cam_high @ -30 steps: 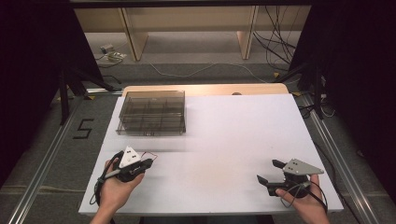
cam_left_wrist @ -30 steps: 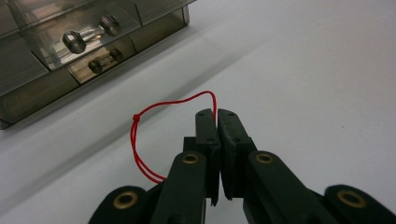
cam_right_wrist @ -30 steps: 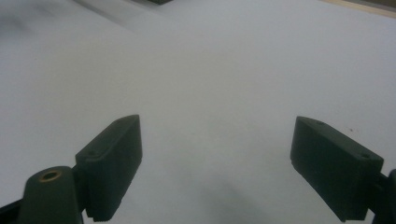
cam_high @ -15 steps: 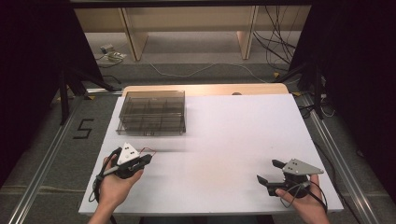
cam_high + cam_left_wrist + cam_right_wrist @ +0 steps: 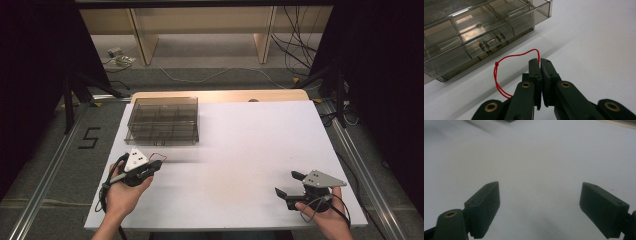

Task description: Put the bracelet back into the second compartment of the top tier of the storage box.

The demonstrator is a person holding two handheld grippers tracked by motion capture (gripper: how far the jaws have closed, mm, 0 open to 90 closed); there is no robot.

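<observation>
left claw [image 5: 539, 62] now nearer the organizer box [image 5: 486, 30], clamped on red string [image 5: 499, 75]; right claw [image 5: 540, 207] apart

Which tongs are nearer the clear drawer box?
Left. The left tongs sit just in front of the drawer box, pinching a red string; the right tongs are across the table.

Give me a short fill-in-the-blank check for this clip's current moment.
1. The left tool is shut on a loop of ____ string.
2. The right tool has its jaws ____.
3. The smoky clear compartment box sits on the ____ table.

Missing words: red; open; white
</observation>
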